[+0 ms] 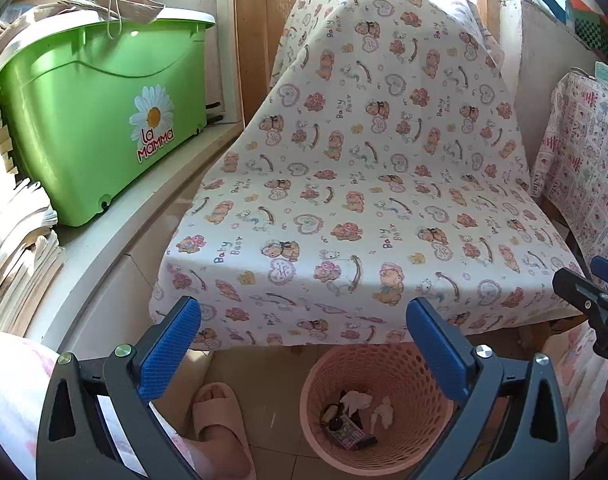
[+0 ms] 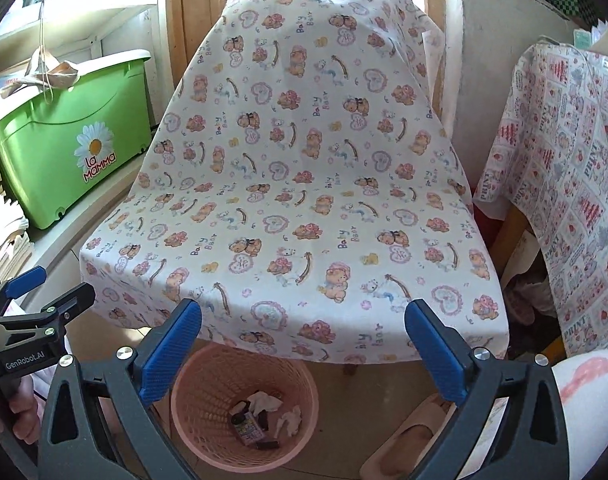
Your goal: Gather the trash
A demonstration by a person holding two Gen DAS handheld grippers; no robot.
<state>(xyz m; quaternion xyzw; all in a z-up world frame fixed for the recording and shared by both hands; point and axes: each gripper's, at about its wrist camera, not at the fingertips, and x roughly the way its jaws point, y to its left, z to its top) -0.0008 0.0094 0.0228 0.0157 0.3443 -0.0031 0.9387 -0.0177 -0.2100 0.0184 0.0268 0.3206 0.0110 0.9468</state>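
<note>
**A:** Trash's all sitting in your pink basket [image 1: 378,412], down on the tile floor just under the front edge of the draped chair [image 1: 364,184]. You've got a round plastic bin there with a perforated lattice wall. Inside: a couple of crumpled white tissues [image 1: 358,400], a small printed carton [image 1: 346,436] lying flat, and some dark bits I can't make out.

**B:** And your grippers?

**A:** Your left gripper [image 1: 304,344] has its jaws spread as wide as they go, nothing between them, just the basket and cloth edge seen through the gap. Blue pads with a fine knurled texture on dark grey arms. Your right gripper [image 2: 304,344] is the same: fully spread, holding nothing, hanging above the basket [image 2: 243,404]. Each one shows at the edge of the other's view.

**B:** What's around you?

**A:** That chair is covered in a thin white cotton sheet printed with teddy bears and hearts, pulled smooth over the seat. On the ledge to your left is a glossy green plastic tub [image 1: 99,120] with a daisy sticker, some crumpled paper on its lid. A pale slipper [image 1: 219,428] sits on the floor beside the basket.
</note>
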